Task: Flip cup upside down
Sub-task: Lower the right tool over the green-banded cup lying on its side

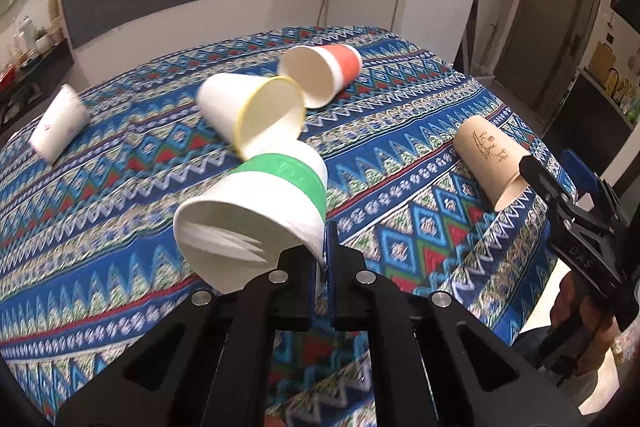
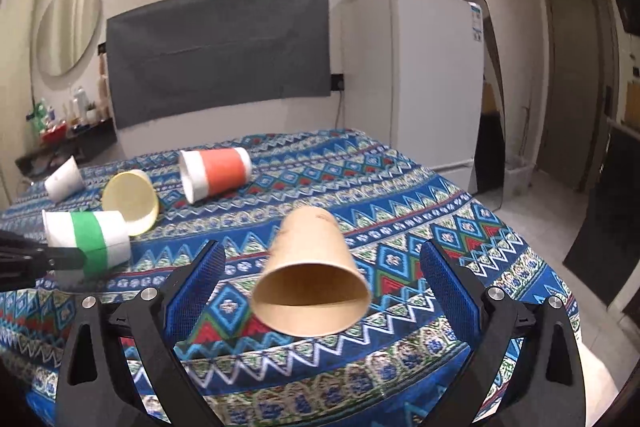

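1. Green-banded cup [image 1: 256, 211] on its side, mouth toward the left wrist camera; its rim wall at about 5 o'clock is pinched between the closed blue pads of the left gripper [image 1: 326, 259]. In the right wrist view the same cup [image 2: 88, 239] sits at 9 o'clock with a black finger [image 2: 60, 261] laid against it
2. Whether this cup rests on the patterned tablecloth [image 1: 420, 247] or is lifted off it: cannot tell
3. Yellow-rimmed cup [image 1: 256, 111] on its side just beyond the green-banded one, at 12 o'clock from it; the two look to be touching, blurred
4. Orange-banded cup [image 1: 320, 75] on its side behind the yellow-rimmed one, at about 1 o'clock, mouth toward camera
5. Plain white cup [image 1: 60, 125] lying well apart at 9 o'clock near the table's left edge
6. Brown kraft cup [image 2: 312, 271] on its side, mouth toward the right wrist camera, lying between the fingers of the right gripper [image 2: 320, 275]; the jaws stand wide apart, neither pad touching it
7. White refrigerator [image 2: 420, 75] stands past the table's far right corner
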`<state>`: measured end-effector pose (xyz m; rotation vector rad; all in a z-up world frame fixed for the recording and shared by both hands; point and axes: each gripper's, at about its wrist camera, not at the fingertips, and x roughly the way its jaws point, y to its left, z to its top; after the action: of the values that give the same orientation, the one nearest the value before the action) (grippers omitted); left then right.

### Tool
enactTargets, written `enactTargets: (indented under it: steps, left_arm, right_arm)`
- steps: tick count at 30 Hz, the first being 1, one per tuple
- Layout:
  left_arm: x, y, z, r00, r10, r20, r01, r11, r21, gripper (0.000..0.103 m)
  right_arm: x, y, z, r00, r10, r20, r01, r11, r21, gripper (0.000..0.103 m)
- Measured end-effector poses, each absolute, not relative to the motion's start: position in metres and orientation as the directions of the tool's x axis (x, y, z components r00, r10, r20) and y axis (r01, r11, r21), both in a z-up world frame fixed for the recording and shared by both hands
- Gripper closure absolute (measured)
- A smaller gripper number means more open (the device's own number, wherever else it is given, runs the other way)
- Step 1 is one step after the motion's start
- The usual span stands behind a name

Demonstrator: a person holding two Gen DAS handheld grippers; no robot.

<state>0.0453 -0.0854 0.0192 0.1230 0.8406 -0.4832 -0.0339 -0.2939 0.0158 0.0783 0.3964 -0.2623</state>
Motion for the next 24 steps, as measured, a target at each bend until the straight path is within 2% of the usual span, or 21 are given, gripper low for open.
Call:
enactTargets:
  steps: [13,15,16,17,18,19,21,24]
  left_arm:
    - [-0.005,-0.005,0.013,0.613,-0.308,-0.727,0.383,0.921,-0.067,0.098]
    - [-0.010,0.006,0.012,0.607,-0.310,-0.732,0.377,0.923,-0.077,0.092]
    - [-0.012,0.010,0.011,0.609,-0.303,-0.733,0.375,0.924,-0.070,0.072]
    - [-0.013,0.011,0.010,0.609,-0.297,-0.735,0.377,0.924,-0.061,0.034]
    - [-0.015,0.015,0.009,0.617,-0.288,-0.732,0.375,0.926,-0.048,0.017]
    - [-0.019,0.019,0.010,0.638,-0.281,-0.716,0.366,0.930,-0.038,0.009]
    - [-0.030,0.029,0.015,0.674,-0.299,-0.675,0.374,0.927,-0.036,0.008]
    - [-0.038,0.039,0.014,0.682,-0.298,-0.668,0.379,0.925,-0.027,0.006]
  right_arm:
    - [-0.039,-0.217,0.022,0.916,-0.153,-0.370,0.143,0.988,-0.056,0.009]
    - [-0.038,-0.205,0.020,0.916,-0.150,-0.372,0.129,0.988,-0.082,0.009]
    - [-0.037,-0.199,0.019,0.917,-0.132,-0.376,0.107,0.991,-0.086,0.009]
    - [-0.037,-0.196,0.018,0.917,-0.110,-0.383,0.086,0.993,-0.078,0.009]
    - [-0.035,-0.193,0.016,0.915,-0.075,-0.397,0.056,0.997,-0.058,0.009]
    - [-0.033,-0.191,0.015,0.912,-0.051,-0.407,0.037,0.998,-0.041,0.009]
    - [-0.030,-0.188,0.010,0.904,0.019,-0.428,-0.010,1.000,0.025,0.009]
    - [-0.026,-0.184,0.006,0.889,0.088,-0.450,-0.043,0.993,0.110,0.009]
